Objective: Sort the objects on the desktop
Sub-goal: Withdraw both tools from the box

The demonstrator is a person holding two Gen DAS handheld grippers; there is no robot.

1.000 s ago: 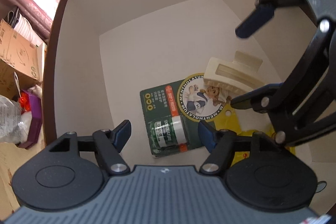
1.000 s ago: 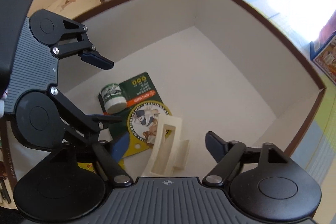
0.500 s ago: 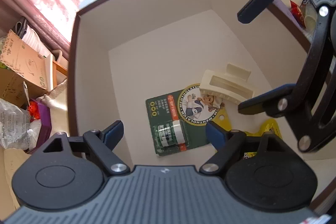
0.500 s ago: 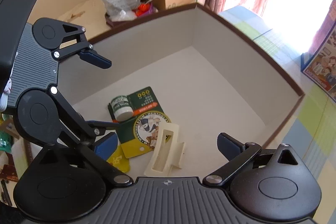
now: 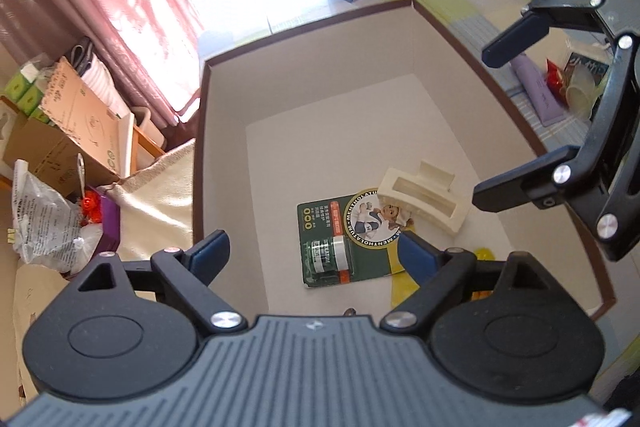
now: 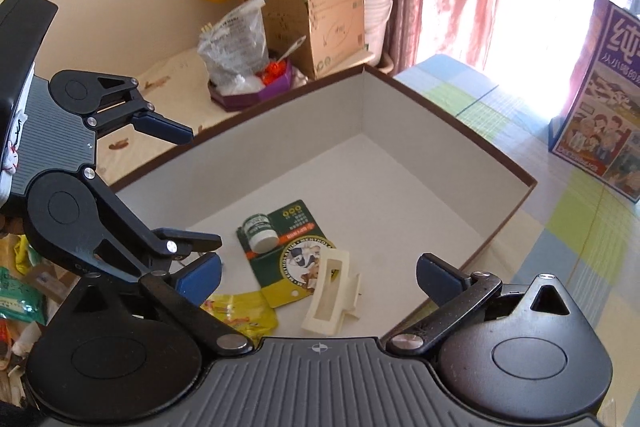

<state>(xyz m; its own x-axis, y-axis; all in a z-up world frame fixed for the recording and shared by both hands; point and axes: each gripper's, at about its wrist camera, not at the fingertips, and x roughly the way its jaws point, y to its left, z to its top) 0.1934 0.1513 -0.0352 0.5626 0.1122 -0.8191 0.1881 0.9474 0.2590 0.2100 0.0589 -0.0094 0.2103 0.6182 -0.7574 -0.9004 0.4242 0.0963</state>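
The left gripper point(image 5: 312, 255) hangs above a white box with a brown rim point(image 5: 320, 99), angled down into it. Its jaws are opening, and nothing sits between the blue pads point(image 5: 210, 253). Below and just ahead of it, on the box floor, lies a green Mentholatum blister card point(image 5: 340, 227) holding a small white-capped jar. A cream hair claw clip point(image 5: 420, 197) rests farther ahead and to its right, its near end overlapping the round picture on the card. A yellow packet point(image 5: 404, 283) pokes out from under the card's near right corner, partly hidden by the right-hand finger.

The right gripper point(image 6: 316, 277) is also above the box, beside the left gripper, which fills the left side of its view. Its jaws are opening too, spread wide with nothing between them. The clip point(image 6: 330, 297) lies directly below, between its fingers, the card point(image 6: 288, 247) just ahead and left, and the yellow packet point(image 6: 244, 315) by its left finger.

Beyond the box's far right side, a purple tube point(image 5: 540, 91) lies on the checked cloth.
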